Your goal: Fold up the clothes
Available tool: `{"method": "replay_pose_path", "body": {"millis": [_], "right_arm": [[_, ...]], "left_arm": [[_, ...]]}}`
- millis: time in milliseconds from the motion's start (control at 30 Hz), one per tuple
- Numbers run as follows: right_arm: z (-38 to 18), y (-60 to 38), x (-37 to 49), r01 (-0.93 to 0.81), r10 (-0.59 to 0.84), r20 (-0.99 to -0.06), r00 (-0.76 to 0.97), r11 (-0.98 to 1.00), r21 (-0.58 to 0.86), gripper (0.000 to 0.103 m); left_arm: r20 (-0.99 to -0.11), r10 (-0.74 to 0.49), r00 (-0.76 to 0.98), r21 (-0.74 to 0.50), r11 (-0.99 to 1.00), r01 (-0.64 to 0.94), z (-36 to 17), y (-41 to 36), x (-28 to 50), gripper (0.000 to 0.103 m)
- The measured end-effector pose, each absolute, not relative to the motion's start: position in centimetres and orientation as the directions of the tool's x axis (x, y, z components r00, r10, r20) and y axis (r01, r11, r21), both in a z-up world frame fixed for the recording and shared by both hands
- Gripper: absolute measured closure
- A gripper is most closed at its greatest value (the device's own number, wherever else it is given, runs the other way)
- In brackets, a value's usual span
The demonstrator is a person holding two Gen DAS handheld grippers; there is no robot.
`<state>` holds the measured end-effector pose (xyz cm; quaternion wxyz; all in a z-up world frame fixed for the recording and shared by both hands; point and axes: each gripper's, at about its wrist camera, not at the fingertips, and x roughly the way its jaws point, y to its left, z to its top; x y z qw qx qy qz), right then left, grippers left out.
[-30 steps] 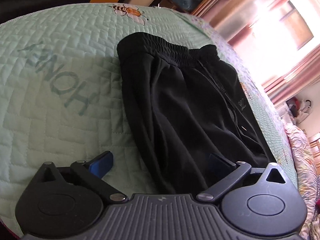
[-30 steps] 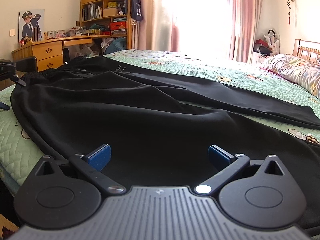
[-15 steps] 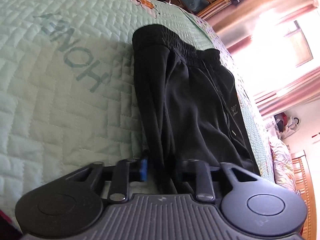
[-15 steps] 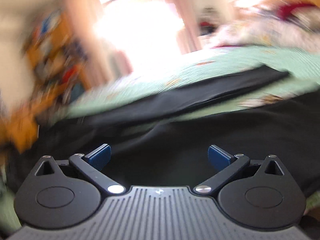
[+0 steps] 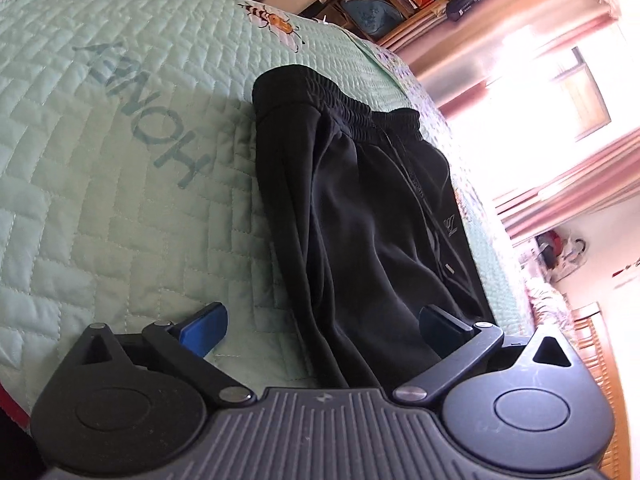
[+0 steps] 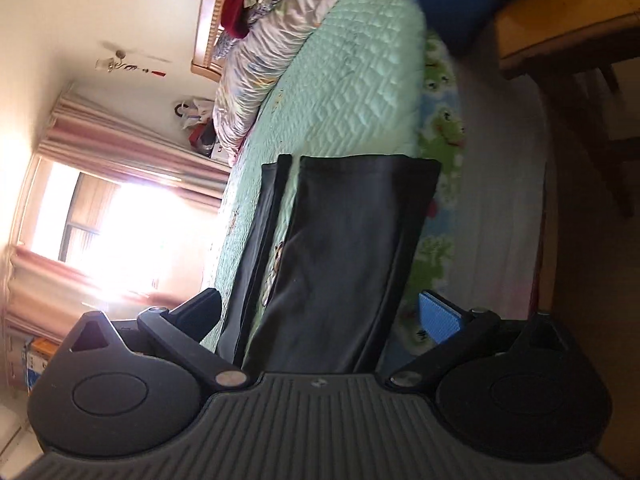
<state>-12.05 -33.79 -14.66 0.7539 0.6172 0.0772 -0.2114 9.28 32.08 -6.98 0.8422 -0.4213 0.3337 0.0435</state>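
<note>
Underneath, mint quilted bedspread (image 5: 100,200) with black trousers (image 5: 360,220); pink curtains (image 6: 132,148) — both jaws wide, empty.

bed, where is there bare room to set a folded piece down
Bare quilt lies beside the black trousers, between the waistband and the printed lettering. More is free past the leg hems, toward the pillow. The strip between the legs is tight.

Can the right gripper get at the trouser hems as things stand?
Probably yes. The right gripper is open and faces down the trouser legs toward the hems, and nothing lies on the cloth between.
</note>
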Motion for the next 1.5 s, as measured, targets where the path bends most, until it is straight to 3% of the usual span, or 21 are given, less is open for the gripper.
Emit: {"method": "replay_pose_path", "body": {"millis": [133,267,367,633,800,1500], "right_arm": [[-16.1,-33.7,-11.7,0.449,-0.215,-0.424,0.88,0.082,0.89,0.0],[-16.1,-35.6,-11.0,0.44,-0.214,-0.411,0.886,0.109,0.891,0.0],[-15.0,-35.9,-9.6,0.499,-0.219,-0.466,0.857,0.13,0.857,0.0],[-9.9,-32.6,-5.2,0.498,-0.266,-0.421,0.867,0.456,0.738,0.0],[-12.2,-33.2,-2.8,0.598,-0.201,-0.565,0.8,0.345,0.724,0.0],[-12.0,-32.3,-0.7,0.643,-0.208,-0.617,0.759,0.394,0.657,0.0]], "left_arm": [[-0.619,-0.197,0.761,-0.641,0.686,-0.344,-6.6,31.2,9.4,0.001],[-0.638,-0.176,0.75,-0.608,0.713,-0.35,-6.6,30.5,9.6,0.001],[-0.643,-0.174,0.746,-0.599,0.721,-0.348,-6.5,30.1,9.6,0.001],[-0.649,-0.161,0.743,-0.579,0.738,-0.346,-6.6,29.6,9.3,0.001],[-0.643,-0.167,0.747,-0.584,0.738,-0.338,-6.7,29.6,9.1,0.001],[-0.669,-0.145,0.729,-0.575,0.722,-0.384,-6.4,29.4,9.5,0.001]]}}
